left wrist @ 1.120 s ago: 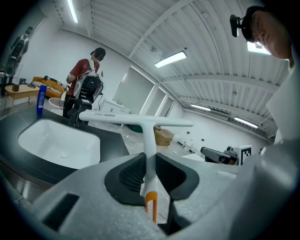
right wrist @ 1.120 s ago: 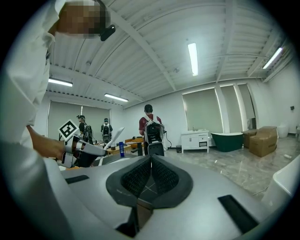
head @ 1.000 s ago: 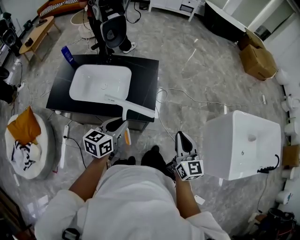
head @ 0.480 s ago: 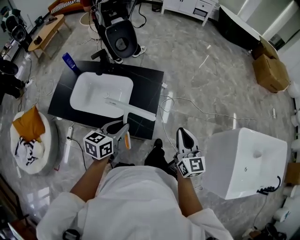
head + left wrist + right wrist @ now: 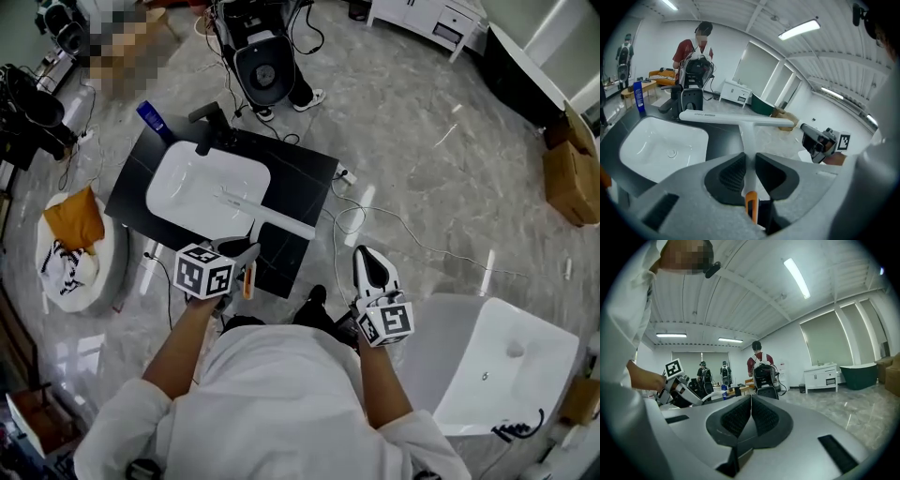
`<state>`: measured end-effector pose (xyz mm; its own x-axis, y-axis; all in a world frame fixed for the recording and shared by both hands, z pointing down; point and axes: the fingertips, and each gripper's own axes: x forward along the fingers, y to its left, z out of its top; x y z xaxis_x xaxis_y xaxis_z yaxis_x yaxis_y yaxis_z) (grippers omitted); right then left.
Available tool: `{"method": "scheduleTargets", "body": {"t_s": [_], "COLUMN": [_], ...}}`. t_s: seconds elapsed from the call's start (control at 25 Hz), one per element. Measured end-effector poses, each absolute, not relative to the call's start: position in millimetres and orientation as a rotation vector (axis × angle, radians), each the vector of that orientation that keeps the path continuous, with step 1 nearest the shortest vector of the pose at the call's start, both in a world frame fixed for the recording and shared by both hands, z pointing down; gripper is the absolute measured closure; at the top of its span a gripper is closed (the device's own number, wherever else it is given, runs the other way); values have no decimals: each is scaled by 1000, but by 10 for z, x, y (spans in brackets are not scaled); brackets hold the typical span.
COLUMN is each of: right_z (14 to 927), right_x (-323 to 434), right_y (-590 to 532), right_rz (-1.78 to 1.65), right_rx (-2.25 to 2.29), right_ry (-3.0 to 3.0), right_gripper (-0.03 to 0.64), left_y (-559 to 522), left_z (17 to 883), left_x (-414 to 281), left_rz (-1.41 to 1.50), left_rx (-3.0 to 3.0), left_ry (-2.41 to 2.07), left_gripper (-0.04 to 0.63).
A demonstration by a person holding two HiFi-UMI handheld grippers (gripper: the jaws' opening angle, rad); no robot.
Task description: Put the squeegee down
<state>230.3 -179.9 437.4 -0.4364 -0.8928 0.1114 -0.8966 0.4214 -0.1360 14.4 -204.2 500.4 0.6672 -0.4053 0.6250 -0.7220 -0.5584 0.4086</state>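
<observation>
Squeegee [image 5: 267, 216], one, white and T-shaped, was clamped by its handle between the jaws of my left gripper [image 5: 236, 253]. Its orange end tab [image 5: 751, 206] sat behind the pads. The blade stuck out over the front edge of the sink basin [image 5: 202, 187] and the black countertop [image 5: 305, 169]; I couldn't tell if it touched either.

My right gripper [image 5: 371, 267] was empty, its jaws pressed together, held off to the right of the counter, well apart from the squeegee. That made two grippers, with one marker cube on each.

On the counter: one white basin, one black faucet [image 5: 208, 122] at its far edge, and one blue bottle [image 5: 150, 117] at the far left corner.

On the floor: one round white cushion [image 5: 105, 272] at left with one orange pillow [image 5: 75, 220] on it, one cardboard box [image 5: 572, 178] at far right, and one big white tub-like unit [image 5: 497, 375] beside my right arm.

One person in a red shirt [image 5: 696, 47] stood beyond the counter. Two more people [image 5: 703, 371] stood far back in the right gripper view.
</observation>
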Motion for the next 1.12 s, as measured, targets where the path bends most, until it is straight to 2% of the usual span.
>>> {"method": "scheduleTargets", "body": {"t_s": [0.56, 1.12], "right_z": [4977, 5201], "right_x": [2598, 2430], "right_y": [-2535, -2814], "right_rz": [454, 555], "right_rx": [1455, 1455], "right_ry": [-2582, -2563], "right_gripper": [601, 601], "left_y": [-2619, -3065], "left_z": [5526, 6171], "left_x": [501, 504], "left_rz": [830, 925], "left_rx": [2064, 1934], "left_ry": [-968, -838], "left_gripper": [517, 517]}}
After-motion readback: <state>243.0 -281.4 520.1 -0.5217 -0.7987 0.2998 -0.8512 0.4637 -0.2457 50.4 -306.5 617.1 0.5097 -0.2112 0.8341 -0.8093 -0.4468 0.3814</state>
